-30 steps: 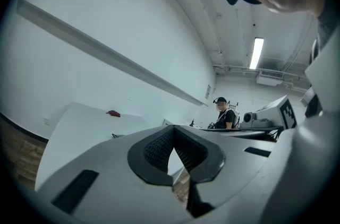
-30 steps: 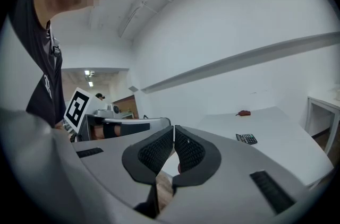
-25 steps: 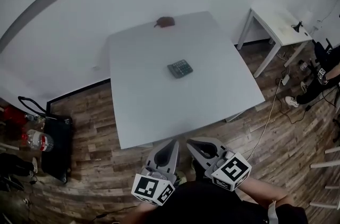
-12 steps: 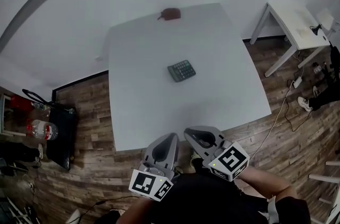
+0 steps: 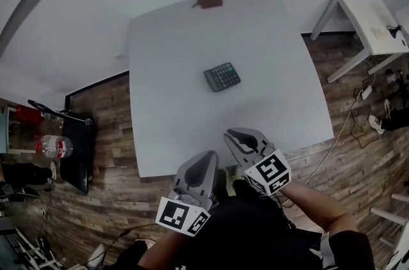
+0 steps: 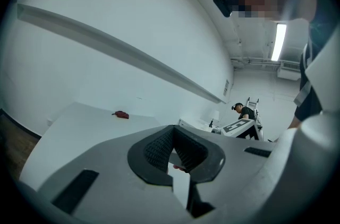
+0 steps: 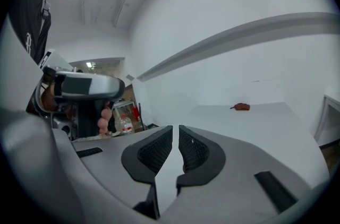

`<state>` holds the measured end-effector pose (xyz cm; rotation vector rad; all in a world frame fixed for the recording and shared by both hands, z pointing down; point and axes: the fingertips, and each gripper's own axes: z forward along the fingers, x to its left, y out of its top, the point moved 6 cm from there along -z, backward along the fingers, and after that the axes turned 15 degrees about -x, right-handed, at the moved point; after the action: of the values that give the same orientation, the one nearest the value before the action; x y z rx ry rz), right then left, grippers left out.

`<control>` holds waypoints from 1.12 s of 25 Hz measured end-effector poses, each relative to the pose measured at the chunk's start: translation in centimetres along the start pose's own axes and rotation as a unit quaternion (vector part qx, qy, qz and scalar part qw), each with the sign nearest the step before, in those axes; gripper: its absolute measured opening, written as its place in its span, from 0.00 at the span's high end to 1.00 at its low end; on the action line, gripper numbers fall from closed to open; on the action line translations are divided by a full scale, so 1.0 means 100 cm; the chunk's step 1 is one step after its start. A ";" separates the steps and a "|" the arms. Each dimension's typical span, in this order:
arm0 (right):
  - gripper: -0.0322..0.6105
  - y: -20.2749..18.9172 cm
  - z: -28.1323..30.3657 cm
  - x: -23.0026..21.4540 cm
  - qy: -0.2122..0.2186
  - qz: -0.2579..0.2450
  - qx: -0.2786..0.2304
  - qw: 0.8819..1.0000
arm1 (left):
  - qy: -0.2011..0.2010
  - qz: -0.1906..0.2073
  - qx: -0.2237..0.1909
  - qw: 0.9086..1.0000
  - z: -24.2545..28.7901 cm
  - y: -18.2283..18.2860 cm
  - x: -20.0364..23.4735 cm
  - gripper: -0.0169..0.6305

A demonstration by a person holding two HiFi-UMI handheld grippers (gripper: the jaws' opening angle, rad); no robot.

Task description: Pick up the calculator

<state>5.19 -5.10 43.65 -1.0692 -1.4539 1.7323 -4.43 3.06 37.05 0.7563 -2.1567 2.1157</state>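
White table [image 5: 179, 109] on wood floor [image 5: 108, 134] — laminate, perhaps.

**Grippers advanced on the table**

Within a second the right gripper [image 5: 239, 137] travelled from above the wooden floor [image 5: 108, 198] to the near edge of the table [image 5: 172, 134], its tip overlapping the white top. The left gripper [image 5: 204, 163] came up to that same edge, trailing its partner. The gap between both grippers and the calculator [image 5: 222, 77] narrowed. The head view shifted forward as well: the table filled more of the picture, the red object [image 5: 209, 0] at its far edge climbed toward the top, and the side table [image 5: 367, 19] slid right until the frame cut it off.
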 end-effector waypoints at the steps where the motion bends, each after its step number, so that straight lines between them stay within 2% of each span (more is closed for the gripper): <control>1: 0.93 -0.005 0.006 -0.006 -0.006 -0.004 0.005 1.000 | -0.001 -0.003 0.000 1.000 0.004 -0.002 0.004 0.96; 4: 0.90 -0.021 0.029 -0.025 -0.023 -0.022 0.021 0.999 | -0.005 -0.013 -0.002 1.000 0.018 -0.007 0.017 0.96; 6: 0.83 -0.036 0.046 -0.037 -0.034 -0.041 0.034 0.998 | -0.006 -0.018 -0.006 1.000 0.027 -0.010 0.027 0.96; 10: 0.76 -0.076 0.082 -0.061 -0.065 -0.097 0.066 0.991 | -0.010 -0.032 -0.008 0.999 0.042 -0.015 0.050 0.96; 14: 0.72 -0.113 0.114 -0.086 -0.095 -0.176 0.093 0.975 | 0.000 -0.048 0.004 0.999 0.053 -0.021 0.077 0.96; 19: 0.67 -0.158 0.143 -0.107 -0.102 -0.261 0.127 0.952 | 0.011 -0.064 0.025 0.998 0.061 -0.030 0.100 0.96; 23: 0.66 -0.185 0.159 -0.119 -0.104 -0.303 0.156 0.934 | 0.022 -0.078 0.041 0.996 0.066 -0.035 0.117 0.96; 28: 0.65 -0.209 0.172 -0.126 -0.097 -0.333 0.188 0.919 | 0.029 -0.089 0.055 0.994 0.067 -0.040 0.135 0.96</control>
<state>-4.66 -20.01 67.57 -0.1588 -1.3110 1.5337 -12.84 -7.40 45.01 0.8501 -1.8809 2.1492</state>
